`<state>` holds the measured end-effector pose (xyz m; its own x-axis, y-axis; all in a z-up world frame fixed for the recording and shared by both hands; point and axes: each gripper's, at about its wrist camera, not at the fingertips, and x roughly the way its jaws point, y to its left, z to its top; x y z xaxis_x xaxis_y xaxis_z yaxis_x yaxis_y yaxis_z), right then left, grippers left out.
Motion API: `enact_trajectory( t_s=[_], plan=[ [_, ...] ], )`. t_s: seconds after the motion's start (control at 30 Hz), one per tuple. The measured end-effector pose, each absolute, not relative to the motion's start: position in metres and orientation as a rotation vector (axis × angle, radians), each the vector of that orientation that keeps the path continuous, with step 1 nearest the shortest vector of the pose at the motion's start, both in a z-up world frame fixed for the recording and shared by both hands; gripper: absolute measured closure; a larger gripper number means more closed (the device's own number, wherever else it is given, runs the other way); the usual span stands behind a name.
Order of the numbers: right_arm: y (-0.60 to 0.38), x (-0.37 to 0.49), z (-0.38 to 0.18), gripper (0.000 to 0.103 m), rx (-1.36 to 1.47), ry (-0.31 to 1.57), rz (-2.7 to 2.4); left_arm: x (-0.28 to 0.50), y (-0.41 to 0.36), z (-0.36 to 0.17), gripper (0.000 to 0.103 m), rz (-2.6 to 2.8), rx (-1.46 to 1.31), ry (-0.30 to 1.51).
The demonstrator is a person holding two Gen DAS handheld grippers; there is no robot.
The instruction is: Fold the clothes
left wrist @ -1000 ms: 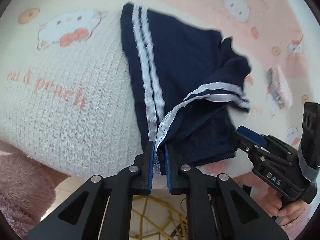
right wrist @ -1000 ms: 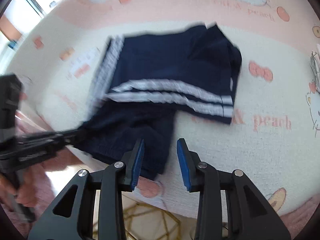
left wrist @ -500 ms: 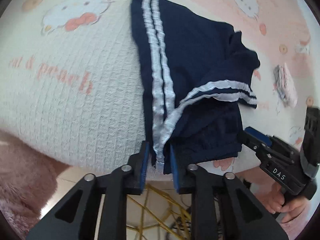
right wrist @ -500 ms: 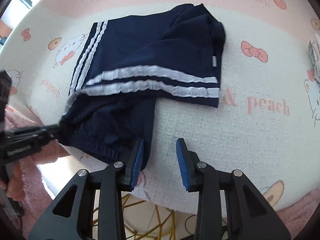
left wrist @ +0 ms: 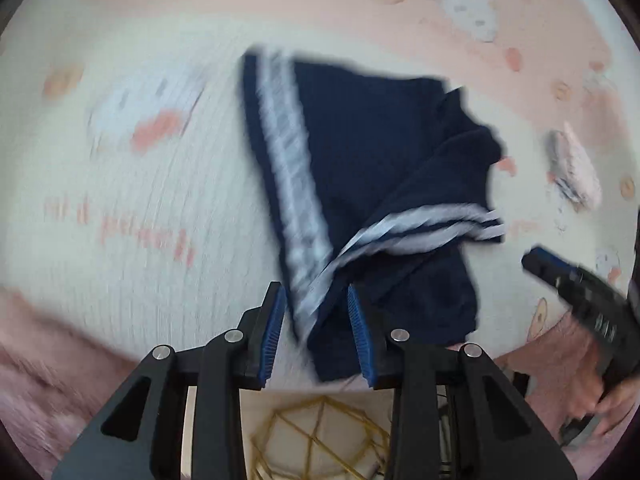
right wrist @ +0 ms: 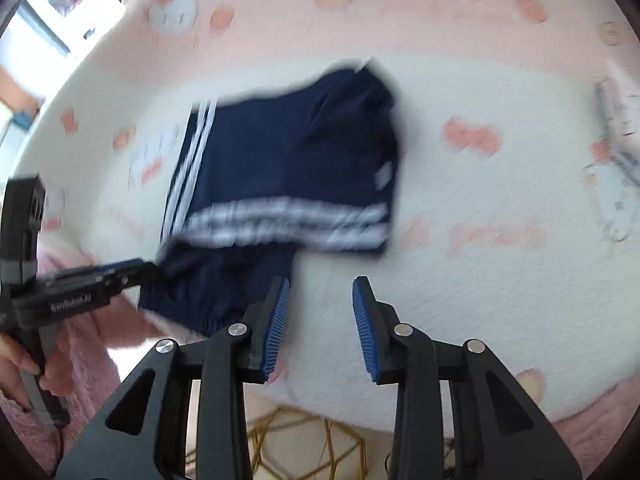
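Note:
Navy shorts [left wrist: 380, 168] with white side stripes lie folded on a cream and pink cartoon blanket [left wrist: 160, 208]. The top layer is folded across, so one stripe band runs sideways over the other. My left gripper [left wrist: 314, 292] hovers over the near striped corner. Its jaws are opening, and the cloth lies below and between the pads without being pressed. In the right wrist view the shorts [right wrist: 288, 160] sit left of centre. My right gripper [right wrist: 322, 284] is open over bare blanket [right wrist: 480, 184], just right of the elastic waistband, with nothing between its fingers.
A small pale folded cloth [left wrist: 572, 168] lies on the blanket to the right, also in the right wrist view as the pale cloth [right wrist: 620, 160]. Below the near edge of the blanket are a yellow wire frame [left wrist: 320, 432] and pink fluffy fabric [left wrist: 48, 360]. A window [right wrist: 60, 0] is at far left.
The left jaws, shut on the striped corner a second ago, have opened and let it go. Both grippers have risen and drawn back. The right one has shifted right, off the shorts.

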<state>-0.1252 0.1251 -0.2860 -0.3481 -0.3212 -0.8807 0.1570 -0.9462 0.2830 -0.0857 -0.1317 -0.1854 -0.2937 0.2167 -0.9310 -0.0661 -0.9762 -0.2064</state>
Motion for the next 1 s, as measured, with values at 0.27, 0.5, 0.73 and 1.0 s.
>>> enact_trajectory(
  t_s=[0.27, 0.5, 0.73, 1.0],
  plan=[
    [0.185, -0.166, -0.305, 0.069, 1.694, -0.483, -2.499, -0.111, -0.006, -0.186, 0.068, 2.159, -1.474, 0.217],
    [0.202, -0.163, -0.314, 0.069, 1.773, -0.504, -2.439, -0.116, 0.033, -0.218, 0.069, 2.123, -1.481, 0.365],
    [0.186, -0.175, -0.319, 0.069, 1.772, -0.465, -2.377, -0.14, -0.048, -0.176, 0.097, 2.25, -1.514, -0.05],
    [0.137, -0.238, -0.294, 0.069, 1.686, -0.224, -2.332, -0.191, -0.175, -0.137, 0.097, 2.406, -1.532, -0.259]
  ],
)
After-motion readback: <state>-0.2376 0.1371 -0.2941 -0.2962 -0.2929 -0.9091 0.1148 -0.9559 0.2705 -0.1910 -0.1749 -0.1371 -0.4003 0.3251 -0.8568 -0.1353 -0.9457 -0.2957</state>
